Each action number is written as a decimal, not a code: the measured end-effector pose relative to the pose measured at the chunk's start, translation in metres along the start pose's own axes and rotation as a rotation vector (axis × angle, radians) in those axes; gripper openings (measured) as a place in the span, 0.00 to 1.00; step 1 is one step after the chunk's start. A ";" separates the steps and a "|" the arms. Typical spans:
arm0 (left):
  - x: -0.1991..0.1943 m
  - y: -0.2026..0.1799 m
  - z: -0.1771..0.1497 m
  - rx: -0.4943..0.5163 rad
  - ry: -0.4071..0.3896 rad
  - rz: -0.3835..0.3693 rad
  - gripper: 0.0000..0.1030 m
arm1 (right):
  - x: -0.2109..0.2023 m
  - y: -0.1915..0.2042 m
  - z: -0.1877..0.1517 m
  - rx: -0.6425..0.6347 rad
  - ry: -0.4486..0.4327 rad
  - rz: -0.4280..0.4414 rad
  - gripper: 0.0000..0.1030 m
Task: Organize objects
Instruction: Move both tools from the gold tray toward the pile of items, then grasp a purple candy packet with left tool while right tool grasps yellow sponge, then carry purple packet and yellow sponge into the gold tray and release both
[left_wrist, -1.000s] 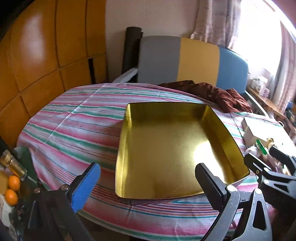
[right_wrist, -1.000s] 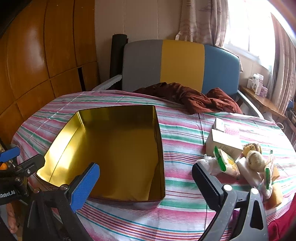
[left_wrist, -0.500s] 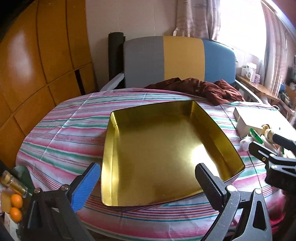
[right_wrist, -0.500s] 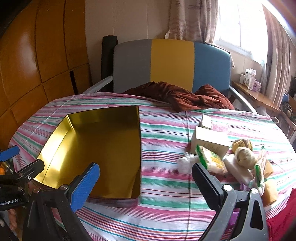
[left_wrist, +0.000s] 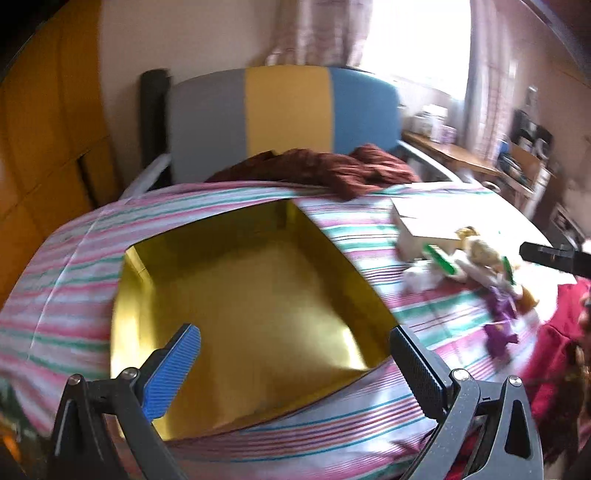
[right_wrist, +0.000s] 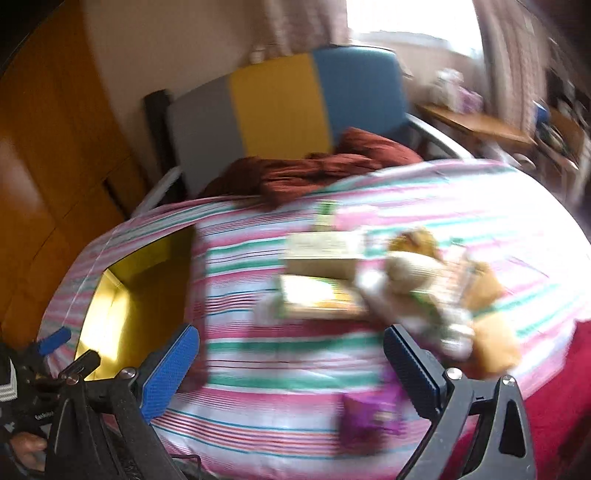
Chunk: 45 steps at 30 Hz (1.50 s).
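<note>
An empty gold tray (left_wrist: 258, 295) lies on the striped tablecloth (left_wrist: 66, 295), right in front of my left gripper (left_wrist: 295, 369), which is open and holds nothing. To the tray's right is a pile: a cardboard box (left_wrist: 424, 229), wrapped snack packets (left_wrist: 476, 258) and a purple packet (left_wrist: 502, 321). The right wrist view is blurred. There my right gripper (right_wrist: 291, 369) is open and empty, short of the box (right_wrist: 325, 254), the packets (right_wrist: 417, 280) and the purple packet (right_wrist: 369, 413). The tray (right_wrist: 140, 280) sits at the left.
A chair with a grey, yellow and blue back (left_wrist: 284, 110) stands behind the table, with a brown cloth (left_wrist: 325, 170) on the far edge. Red fabric (left_wrist: 561, 332) lies at the right edge. Wooden panels (left_wrist: 44, 147) line the left wall; a side table (left_wrist: 461, 155) stands by the window.
Both views have swung right and turned blurry. The right gripper has moved closer to the pile of packets, and the tray has slid to the left of its view. Both stay open.
</note>
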<state>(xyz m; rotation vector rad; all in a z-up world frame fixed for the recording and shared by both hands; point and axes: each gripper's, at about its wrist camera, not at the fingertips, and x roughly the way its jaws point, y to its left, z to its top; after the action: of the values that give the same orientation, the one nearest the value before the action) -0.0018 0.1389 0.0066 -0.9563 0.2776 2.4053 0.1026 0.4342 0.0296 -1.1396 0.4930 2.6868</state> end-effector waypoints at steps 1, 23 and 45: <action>0.002 -0.008 0.002 0.016 -0.001 -0.012 1.00 | -0.008 -0.018 0.002 0.031 0.004 -0.023 0.99; 0.081 -0.238 -0.017 0.735 0.098 -0.554 0.69 | -0.048 -0.127 -0.006 0.142 0.084 -0.146 0.99; 0.090 -0.194 -0.034 0.493 0.187 -0.606 0.33 | 0.101 -0.160 0.006 -0.152 0.653 -0.320 0.52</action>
<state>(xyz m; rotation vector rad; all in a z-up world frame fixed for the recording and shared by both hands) 0.0694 0.3247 -0.0784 -0.8720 0.5321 1.5983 0.0755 0.5888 -0.0767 -1.9554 0.1622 2.0698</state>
